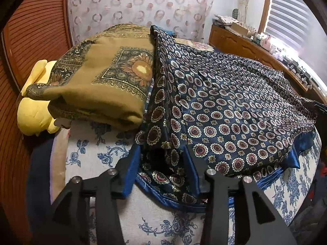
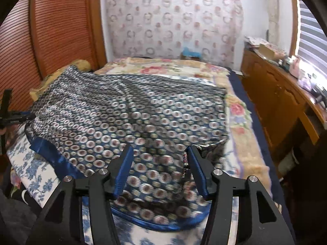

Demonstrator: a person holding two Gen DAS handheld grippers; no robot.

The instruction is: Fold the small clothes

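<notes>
Bedroom with a louvred wardrobe, and a bed (image 2: 235, 110) under floral covers. Across its near end lies the navy medallion-print scarf (image 1: 235, 106), spread flat in what looks like one fold, long axis running side to side; I'd judge more folds remain. Beside it sits a folded olive scarf (image 1: 98, 85). Left gripper (image 1: 161, 163) and right gripper (image 2: 159, 163) stand parted over the near hem, gripping nothing.

Wooden slatted door (image 2: 61, 26) at 10 o'clock. Patterned curtain (image 2: 173, 22) at 12. Cluttered wooden dresser (image 2: 282, 94) at 3, blinds (image 2: 312, 40) above. Yellow pillow (image 1: 34, 110) at 9 in left view. Blue-flowered sheet (image 1: 92, 153) at 6.
</notes>
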